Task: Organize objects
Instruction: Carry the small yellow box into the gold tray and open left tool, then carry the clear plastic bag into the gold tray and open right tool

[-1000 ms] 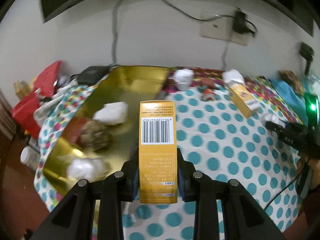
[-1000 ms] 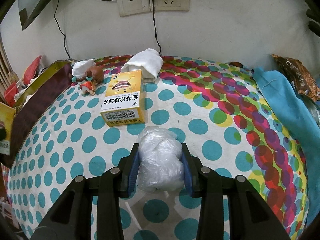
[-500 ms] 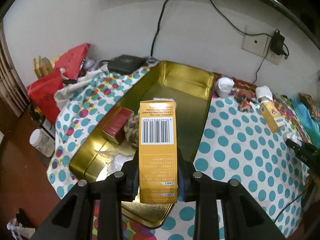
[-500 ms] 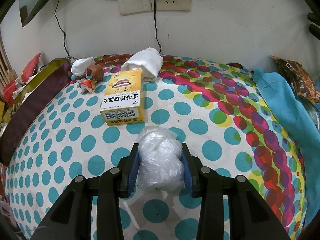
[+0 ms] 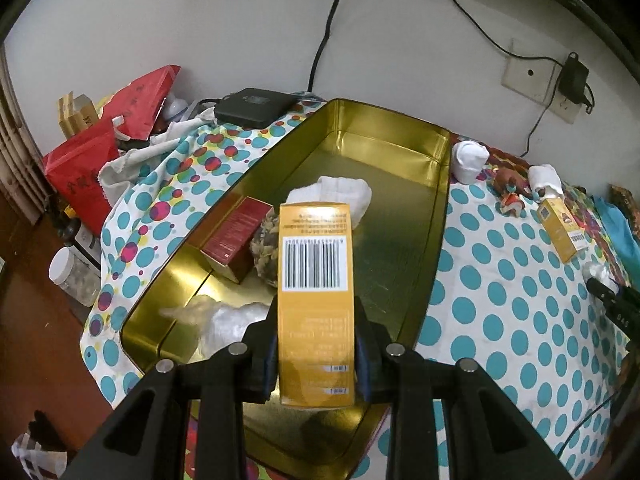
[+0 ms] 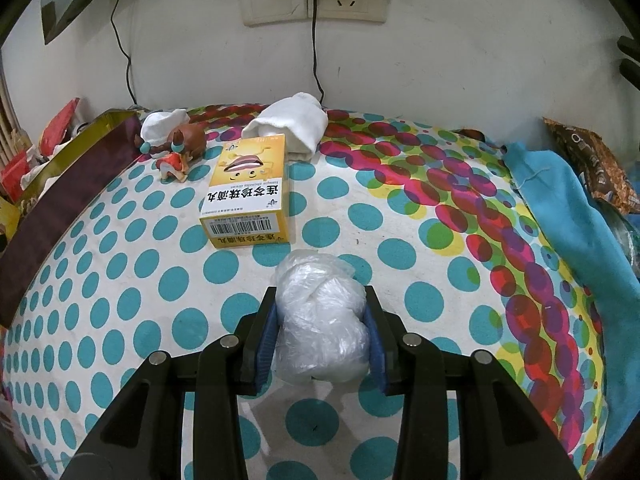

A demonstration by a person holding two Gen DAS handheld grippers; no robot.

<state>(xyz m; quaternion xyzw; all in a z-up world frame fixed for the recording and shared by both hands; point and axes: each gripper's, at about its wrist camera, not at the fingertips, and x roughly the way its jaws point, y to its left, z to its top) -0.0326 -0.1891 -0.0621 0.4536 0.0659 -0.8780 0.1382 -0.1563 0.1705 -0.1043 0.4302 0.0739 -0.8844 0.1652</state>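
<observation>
Tin (image 5: 434, 216) is filling: left gripper (image 5: 316, 354) is clamping a carton (image 5: 315, 280) above it, right gripper (image 6: 322, 338) is squeezing a bag (image 6: 322, 320); box (image 6: 248, 192), socks (image 6: 292, 128) and figurine (image 6: 180, 152) are waiting outside.

Left hand-held gripper (image 5: 316, 354) angles downward, jaws clamped on something between its pads; right hand-held gripper (image 6: 322, 340) does likewise.

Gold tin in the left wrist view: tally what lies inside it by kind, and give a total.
Red box: 1
White rolled cloth: 1
Crumpled plastic: 1
Brown speckled lump: 1
Total: 4 in the gold tin; the yellow box gripped by the left gripper is not counted.
</observation>
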